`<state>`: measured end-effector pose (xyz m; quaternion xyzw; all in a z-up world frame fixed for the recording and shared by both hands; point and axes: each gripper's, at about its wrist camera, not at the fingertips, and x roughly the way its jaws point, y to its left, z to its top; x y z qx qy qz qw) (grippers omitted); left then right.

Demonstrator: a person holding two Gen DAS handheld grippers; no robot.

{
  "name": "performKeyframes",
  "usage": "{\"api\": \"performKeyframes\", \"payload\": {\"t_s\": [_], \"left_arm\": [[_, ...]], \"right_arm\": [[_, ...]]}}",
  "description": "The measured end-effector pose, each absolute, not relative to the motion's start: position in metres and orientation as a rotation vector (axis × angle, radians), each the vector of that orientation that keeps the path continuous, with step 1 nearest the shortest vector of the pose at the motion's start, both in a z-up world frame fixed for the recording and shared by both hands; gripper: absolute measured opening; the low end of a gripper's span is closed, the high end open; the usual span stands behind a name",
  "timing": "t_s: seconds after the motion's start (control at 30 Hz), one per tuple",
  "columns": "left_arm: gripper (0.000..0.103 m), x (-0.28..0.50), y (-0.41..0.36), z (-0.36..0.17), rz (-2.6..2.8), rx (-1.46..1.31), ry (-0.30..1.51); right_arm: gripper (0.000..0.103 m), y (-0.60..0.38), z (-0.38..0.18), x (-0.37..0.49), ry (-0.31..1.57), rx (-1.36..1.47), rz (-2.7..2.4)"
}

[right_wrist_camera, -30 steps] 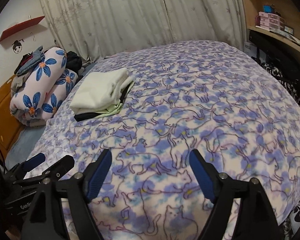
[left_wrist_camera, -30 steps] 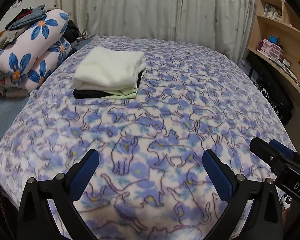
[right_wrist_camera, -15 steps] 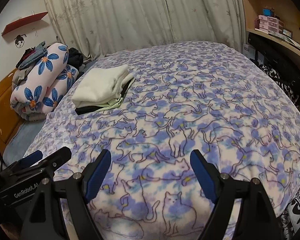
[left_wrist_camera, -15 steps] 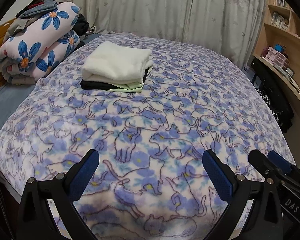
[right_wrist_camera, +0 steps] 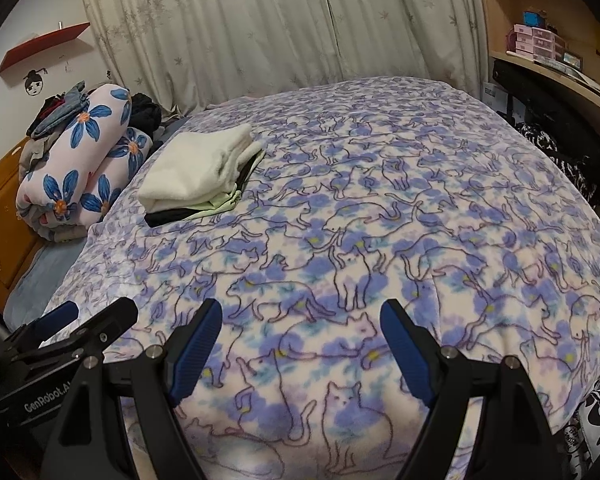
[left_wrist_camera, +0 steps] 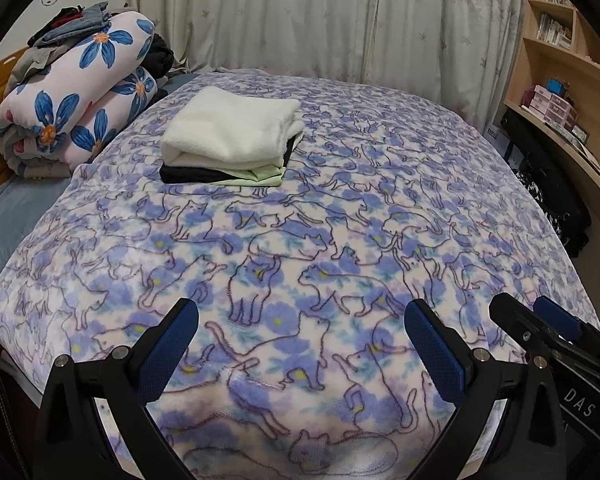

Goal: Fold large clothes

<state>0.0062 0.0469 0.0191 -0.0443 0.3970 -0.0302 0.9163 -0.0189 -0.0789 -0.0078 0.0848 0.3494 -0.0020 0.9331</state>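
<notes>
A: What are the two tools doing?

B: The left gripper (left_wrist_camera: 302, 322) has its jaws spread wide with nothing between them, only the cat-print blanket (left_wrist_camera: 380, 208) showing through the gap. The right gripper (right_wrist_camera: 301, 322) is the same: jaws spread apart, nothing pinched, blanket beyond them.

A: Where are the clothes?

B: A stack of folded clothes (left_wrist_camera: 230, 140) lies on the blanket well beyond the left jaws, ahead and slightly toward the left jaw's side. A thick white piece is on top, with a pale green layer and a black one under it. From the right gripper the same stack (right_wrist_camera: 198, 176) sits far ahead and off to the left, past its left jaw.

A: Anything else near the jaws?

B: Each gripper appears at the edge of the other's view, beside the outer jaw and over the blanket's near edge. Farther left of the stack there is a rolled flower-print quilt (left_wrist_camera: 72, 104) with loose garments (left_wrist_camera: 70, 26) piled on top. Curtains (right_wrist_camera: 284, 28) hang behind the bed, and wooden shelves (left_wrist_camera: 560, 64) stand far to the right of the jaws.
</notes>
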Motion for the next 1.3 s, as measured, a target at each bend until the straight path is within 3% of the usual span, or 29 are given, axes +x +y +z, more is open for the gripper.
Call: {"api": "performKeyframes", "payload": {"t_s": [1.3], "left_arm": [[0.102, 0.024, 0.047, -0.009, -0.053, -0.063, 0.859]], "right_arm": [[0.082, -0.085, -0.029, -0.001, 0.770, 0.181, -0.030]]}}
